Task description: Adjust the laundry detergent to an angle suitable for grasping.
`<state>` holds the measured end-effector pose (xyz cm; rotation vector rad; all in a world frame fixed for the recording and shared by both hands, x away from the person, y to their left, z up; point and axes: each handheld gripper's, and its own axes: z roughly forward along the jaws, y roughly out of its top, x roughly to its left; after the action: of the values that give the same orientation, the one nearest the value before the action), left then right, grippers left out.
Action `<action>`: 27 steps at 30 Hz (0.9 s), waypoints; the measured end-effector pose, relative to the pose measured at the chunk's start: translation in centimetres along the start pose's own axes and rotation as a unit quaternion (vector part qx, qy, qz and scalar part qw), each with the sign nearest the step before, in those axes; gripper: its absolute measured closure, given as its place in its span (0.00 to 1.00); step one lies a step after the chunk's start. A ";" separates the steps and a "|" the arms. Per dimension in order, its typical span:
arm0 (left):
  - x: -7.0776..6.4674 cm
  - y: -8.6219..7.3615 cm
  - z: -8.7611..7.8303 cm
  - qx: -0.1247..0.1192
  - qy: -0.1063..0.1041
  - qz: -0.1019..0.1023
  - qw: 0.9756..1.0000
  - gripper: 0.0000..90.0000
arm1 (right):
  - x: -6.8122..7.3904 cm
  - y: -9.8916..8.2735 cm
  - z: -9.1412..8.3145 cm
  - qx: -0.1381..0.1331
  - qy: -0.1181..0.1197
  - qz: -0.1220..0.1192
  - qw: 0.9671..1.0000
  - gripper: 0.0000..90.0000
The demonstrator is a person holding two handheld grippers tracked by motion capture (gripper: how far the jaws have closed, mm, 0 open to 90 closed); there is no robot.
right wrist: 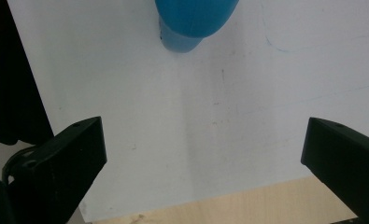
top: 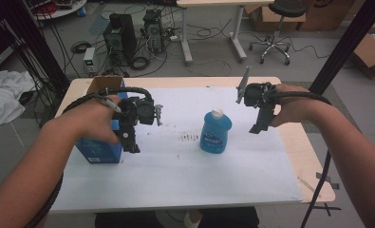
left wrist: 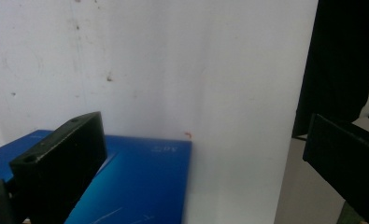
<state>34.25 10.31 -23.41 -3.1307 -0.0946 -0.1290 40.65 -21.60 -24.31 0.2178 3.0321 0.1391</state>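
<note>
Hovering released and empty, left tongs (top: pixel 130 142) sit over box (top: pixel 99 152), right tongs (top: pixel 260 124) beside bottle (top: pixel 215 133); careless approach risks toppling bottle.

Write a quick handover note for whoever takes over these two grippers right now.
Left gripper: open, holding nothing, above the blue box at the white mat's left edge.
Right gripper: open, holding nothing, hovering to the right of the blue bottle.
The bottle stands upright mid-mat, cap on; box open at the top.
Done: nothing gripped yet.
Left: probably grasp the bottle and the box.
</note>
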 end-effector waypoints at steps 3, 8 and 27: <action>0.0 0.3 -0.2 -0.003 -0.001 0.006 1.000 0.00 | 0.0 0.0 0.0 -0.003 0.003 -0.001 1.000 0.00; -0.1 0.3 -0.5 -0.010 0.002 0.004 1.000 0.00 | 0.0 0.2 0.0 0.002 0.001 -0.003 1.000 0.00; -0.7 1.0 -0.6 -0.016 0.007 0.011 1.000 0.00 | -0.1 0.4 -0.7 -0.008 -0.006 -0.005 1.000 0.00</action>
<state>33.60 9.31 -22.84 -3.1612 -0.0590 -0.1531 40.76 -21.29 -23.54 0.2013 3.0183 0.1602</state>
